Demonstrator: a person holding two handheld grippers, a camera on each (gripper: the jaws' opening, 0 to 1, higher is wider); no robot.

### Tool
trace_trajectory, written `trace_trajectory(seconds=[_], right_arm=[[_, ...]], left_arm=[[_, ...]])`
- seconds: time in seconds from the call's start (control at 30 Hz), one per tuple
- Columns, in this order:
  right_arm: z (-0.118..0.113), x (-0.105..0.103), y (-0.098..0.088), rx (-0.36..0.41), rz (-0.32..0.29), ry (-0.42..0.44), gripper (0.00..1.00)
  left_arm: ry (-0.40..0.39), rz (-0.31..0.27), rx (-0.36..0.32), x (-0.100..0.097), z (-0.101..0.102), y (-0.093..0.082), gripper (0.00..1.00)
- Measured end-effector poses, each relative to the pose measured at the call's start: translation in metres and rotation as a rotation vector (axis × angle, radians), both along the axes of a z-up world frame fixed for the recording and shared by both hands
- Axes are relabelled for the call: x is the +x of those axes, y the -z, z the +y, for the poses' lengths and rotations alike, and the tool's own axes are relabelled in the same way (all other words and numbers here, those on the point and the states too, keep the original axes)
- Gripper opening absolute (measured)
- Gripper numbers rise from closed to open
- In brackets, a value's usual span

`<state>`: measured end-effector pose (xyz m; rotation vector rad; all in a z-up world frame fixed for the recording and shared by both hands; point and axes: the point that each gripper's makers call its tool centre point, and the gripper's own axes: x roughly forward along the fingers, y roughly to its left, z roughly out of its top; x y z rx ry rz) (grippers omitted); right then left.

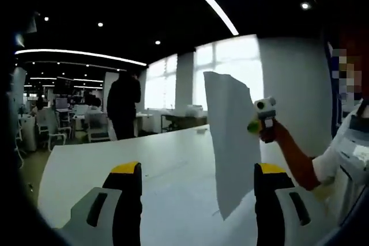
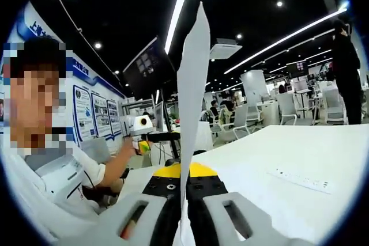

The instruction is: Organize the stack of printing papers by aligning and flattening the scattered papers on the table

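A single white sheet of paper (image 1: 230,142) stands upright above the white table (image 1: 115,165). My right gripper (image 1: 254,125), held in a person's hand, pinches the sheet's right edge. In the right gripper view the same sheet (image 2: 191,102) rises edge-on from between the shut jaws of my right gripper (image 2: 184,172). My left gripper (image 1: 199,170) has its yellow-tipped jaws wide apart with nothing between them, just in front of the sheet's lower part. The left gripper (image 2: 142,141) is also seen in the person's other hand, beyond the sheet to the left.
The white table (image 2: 300,154) stretches away, with a thin flat white strip (image 2: 300,180) lying on it. A person in dark clothes (image 1: 124,105) stands beyond the table's far end. Office chairs (image 2: 288,110) and desks fill the room behind.
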<state>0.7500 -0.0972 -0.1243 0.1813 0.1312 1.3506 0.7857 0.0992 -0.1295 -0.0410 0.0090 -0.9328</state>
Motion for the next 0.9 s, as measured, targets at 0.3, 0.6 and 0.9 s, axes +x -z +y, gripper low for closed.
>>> trace_trajectory(seconds=[0.3,0.6,0.9], right_arm=[[-0.008,0.008,0.005,-0.021,0.012,0.040,0.00],[-0.009,0.022,0.011,-0.052,0.028,0.094,0.00],[0.001,0.036,0.018,-0.098,0.039,0.156,0.00]], left_arm=[[-0.028,0.039,-0.010,0.046,-0.006,-0.002,0.84],[-0.037,0.029,-0.006,0.069,-0.014,0.006,0.84],[0.001,0.066,-0.021,0.075,-0.020,0.022,0.85]])
